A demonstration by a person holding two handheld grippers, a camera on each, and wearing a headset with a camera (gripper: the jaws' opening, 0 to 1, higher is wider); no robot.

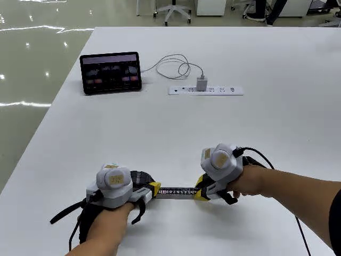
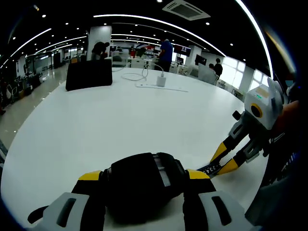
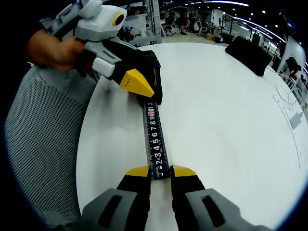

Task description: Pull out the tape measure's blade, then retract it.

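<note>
1. Left gripper (image 2: 144, 176): yellow-tipped jaws are clamped on either side of the black, rounded plastic tape measure case (image 2: 140, 188), low on the white table (image 1: 213, 122).
2. Right gripper (image 3: 160, 172): jaws are pinched together on the free end of the black, white-numbered blade (image 3: 153, 137).
3. The blade runs straight from the right gripper's tips to the case held in the left gripper. Contact with the table cannot be told.
4. Well ahead of both grippers: upright black tablet (image 1: 111, 72) and flat white power strip (image 1: 206, 90).
</note>
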